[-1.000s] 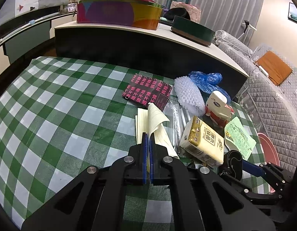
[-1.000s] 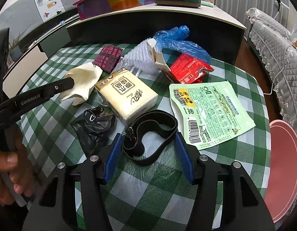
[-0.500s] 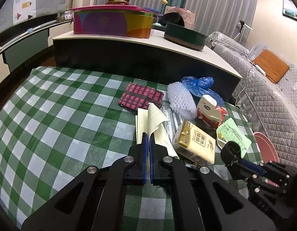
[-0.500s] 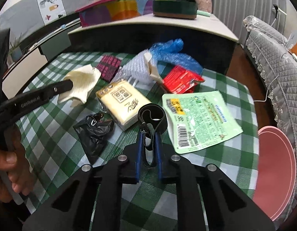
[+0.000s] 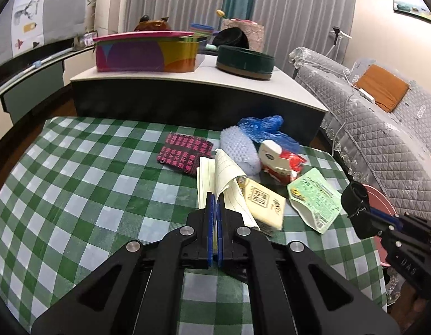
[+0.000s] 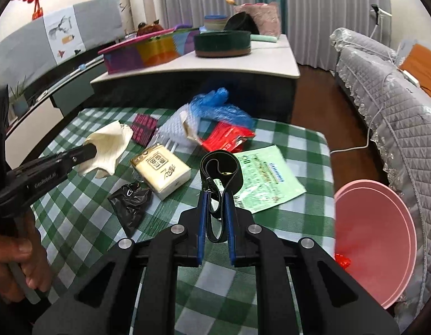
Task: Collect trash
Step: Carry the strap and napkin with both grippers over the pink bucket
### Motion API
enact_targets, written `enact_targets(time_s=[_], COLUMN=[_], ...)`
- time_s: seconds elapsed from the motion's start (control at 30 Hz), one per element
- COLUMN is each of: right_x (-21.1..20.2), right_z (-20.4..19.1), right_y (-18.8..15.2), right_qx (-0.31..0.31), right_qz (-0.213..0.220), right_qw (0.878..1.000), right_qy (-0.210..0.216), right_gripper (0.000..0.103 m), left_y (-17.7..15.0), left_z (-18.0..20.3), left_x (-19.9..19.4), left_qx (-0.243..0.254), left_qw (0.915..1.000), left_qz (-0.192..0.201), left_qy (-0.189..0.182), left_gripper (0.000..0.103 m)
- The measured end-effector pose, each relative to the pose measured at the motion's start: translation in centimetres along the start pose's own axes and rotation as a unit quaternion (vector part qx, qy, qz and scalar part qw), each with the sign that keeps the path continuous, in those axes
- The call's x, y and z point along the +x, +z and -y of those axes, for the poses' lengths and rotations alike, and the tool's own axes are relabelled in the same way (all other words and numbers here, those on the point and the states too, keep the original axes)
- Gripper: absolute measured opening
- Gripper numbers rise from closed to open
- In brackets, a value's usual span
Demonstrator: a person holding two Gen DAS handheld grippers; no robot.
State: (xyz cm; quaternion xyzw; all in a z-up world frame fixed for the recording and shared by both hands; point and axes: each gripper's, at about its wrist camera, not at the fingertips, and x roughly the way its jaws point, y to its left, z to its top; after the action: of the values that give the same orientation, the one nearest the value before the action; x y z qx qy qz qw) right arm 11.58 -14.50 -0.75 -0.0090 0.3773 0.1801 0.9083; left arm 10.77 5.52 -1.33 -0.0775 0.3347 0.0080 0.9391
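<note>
My left gripper (image 5: 215, 196) is shut on a cream lined sheet of paper (image 5: 225, 171), which hangs above the green checked tablecloth (image 5: 76, 184). The right wrist view shows that same gripper (image 6: 90, 150) at the left, with the crumpled paper (image 6: 110, 141) at its tip. Over the table's middle, my right gripper (image 6: 215, 196) is shut on a black strap loop (image 6: 221, 163) and holds it up. From the left wrist view the strap (image 5: 352, 198) and the right gripper (image 5: 367, 213) appear at the right edge.
A yellow tissue pack (image 6: 162, 170), a green pouch (image 6: 267, 178), a black crumpled bag (image 6: 130, 202), a red wrapper (image 6: 226, 136), a blue plastic bag (image 6: 215, 106) and a pink patterned packet (image 5: 184, 153) lie on the cloth. A pink bin (image 6: 374, 240) stands at the right, below the table edge.
My right gripper closed on the black strap and lifted it off the cloth. My left gripper rose a little with the paper still in it.
</note>
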Motion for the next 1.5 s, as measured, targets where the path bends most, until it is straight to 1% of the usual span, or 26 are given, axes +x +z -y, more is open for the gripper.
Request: enact_targets(time_s=[0.37, 0.73, 1.03, 1.27, 1.5], right_x=[-3.2, -5.7, -7.4, -8.5, -10.1], right_z=[2.3, 6.3, 9.4, 11.7, 14.7], right_y=[-0.1, -0.8, -1.3, -1.4, -1.3], right_qx=[0.027, 0.068, 0.090, 0.106, 0.135], right_qz=[0.031, 0.049, 0.063, 0.072, 0.089], right_qw=[0.999, 0.996, 0.992, 0.989, 0.983], right_qy=[-0.013, -0.039, -0.065, -0.077, -0.093], right_gripper=[0.013, 0.013, 0.013, 0.013, 0.013], left_y=[-0.4, -0.8, -1.0, -1.1, -0.6], left_z=[2.5, 5.4, 9.1, 12.1, 15.9], left_x=[-2.0, -2.8, -2.6, -2.2, -1.5], left_qx=[0.028, 0.053, 0.077, 0.097, 0.114], left_qw=[0.9995, 0.9978, 0.9952, 0.9920, 0.9884], left_qz=[0.013, 0.021, 0.018, 0.014, 0.006], left_qy=[-0.010, -0.032, -0.059, -0.079, -0.100], left_gripper=[0.002, 0.002, 0.002, 0.002, 0.002])
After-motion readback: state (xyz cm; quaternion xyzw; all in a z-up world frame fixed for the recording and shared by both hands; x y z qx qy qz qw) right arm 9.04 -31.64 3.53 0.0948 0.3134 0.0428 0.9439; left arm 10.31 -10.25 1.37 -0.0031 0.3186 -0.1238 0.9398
